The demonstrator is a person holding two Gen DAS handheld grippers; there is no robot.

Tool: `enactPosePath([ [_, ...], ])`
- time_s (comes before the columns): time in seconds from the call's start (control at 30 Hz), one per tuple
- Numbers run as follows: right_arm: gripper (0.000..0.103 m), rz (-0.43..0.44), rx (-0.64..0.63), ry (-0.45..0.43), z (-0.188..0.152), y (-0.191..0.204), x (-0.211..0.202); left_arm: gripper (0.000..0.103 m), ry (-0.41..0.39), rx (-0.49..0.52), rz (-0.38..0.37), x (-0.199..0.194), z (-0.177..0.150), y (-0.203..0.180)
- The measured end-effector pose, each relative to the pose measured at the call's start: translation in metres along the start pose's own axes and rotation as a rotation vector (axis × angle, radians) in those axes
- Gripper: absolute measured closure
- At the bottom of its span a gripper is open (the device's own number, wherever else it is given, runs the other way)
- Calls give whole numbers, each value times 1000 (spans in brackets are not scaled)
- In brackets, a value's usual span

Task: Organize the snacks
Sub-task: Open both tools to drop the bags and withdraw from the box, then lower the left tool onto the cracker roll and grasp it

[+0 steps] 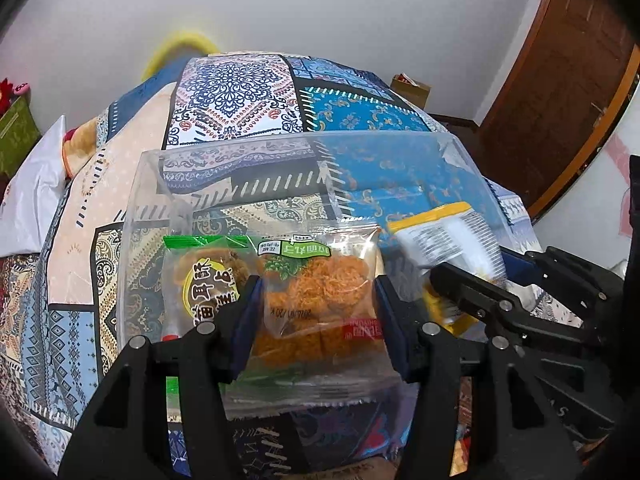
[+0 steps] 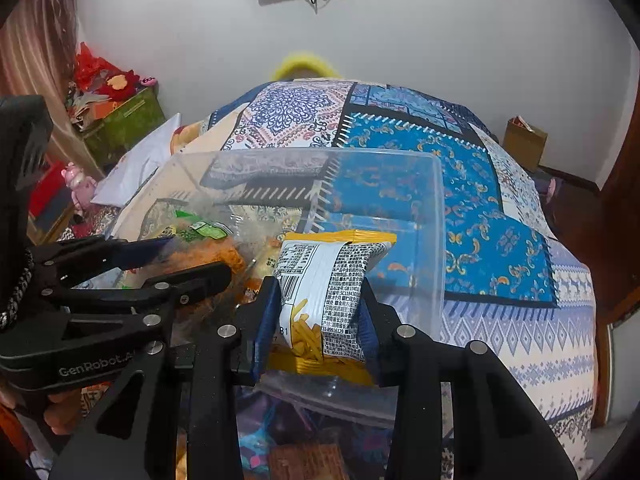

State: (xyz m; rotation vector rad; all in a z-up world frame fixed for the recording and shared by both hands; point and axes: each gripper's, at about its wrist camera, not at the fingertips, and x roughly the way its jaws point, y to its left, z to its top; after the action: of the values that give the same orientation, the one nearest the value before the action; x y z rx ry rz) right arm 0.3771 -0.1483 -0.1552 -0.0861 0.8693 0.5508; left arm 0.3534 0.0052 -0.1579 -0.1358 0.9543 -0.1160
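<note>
Risk: left gripper (image 1: 316, 312) pinching orange snack pack (image 1: 320, 300) and right gripper (image 2: 320, 312) pinching yellow packet (image 2: 324, 280) over clear bin (image 2: 436, 208) could collide, spilling either outside it.

Bed with patchwork-print cover (image 1: 248, 96), clear plastic bin (image 1: 280, 148) on it, white pillow (image 1: 36, 196)

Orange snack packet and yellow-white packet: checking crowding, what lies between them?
Only the right gripper's black finger crosses between orange snack packet and yellow-white packet, seen in the left wrist view.
</note>
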Motion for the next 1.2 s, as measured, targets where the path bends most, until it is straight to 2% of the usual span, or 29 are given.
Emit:
enactPosePath([
  [0.03, 67, 4, 4, 3, 0, -1, -2, 47, 0, -5, -8, -2, 0, 1],
  [0.1, 55, 10, 22, 6, 1, -3, -5, 47, 1, -19, -19, -6, 1, 3],
  [0.17, 49, 3, 29, -15, 1, -5, -13, 47, -4, -37, -34, -12, 2, 5],
  [0.37, 49, 17, 28, -56, 0, -2, -41, 47, -54, -18, -23, -47, 0, 1],
  [0.5, 49, 26, 18, -95, -3, 7, -68, 43, -106, 26, 15, -81, -9, -5],
  [0.67, 49, 52, 7, -143, -8, 23, -100, 42, -141, 32, 17, -120, -24, -3],
  [0.77, 47, 70, 0, -167, -15, 35, -119, 42, -155, 48, 33, -145, -39, -1],
  [0.9, 40, 83, -7, -193, -25, 50, -138, 33, -168, 51, 52, -172, -61, 6],
  [1.2, 39, 117, -27, -196, -55, 80, -159, 29, -138, 3, 118, -207, -116, 44],
])
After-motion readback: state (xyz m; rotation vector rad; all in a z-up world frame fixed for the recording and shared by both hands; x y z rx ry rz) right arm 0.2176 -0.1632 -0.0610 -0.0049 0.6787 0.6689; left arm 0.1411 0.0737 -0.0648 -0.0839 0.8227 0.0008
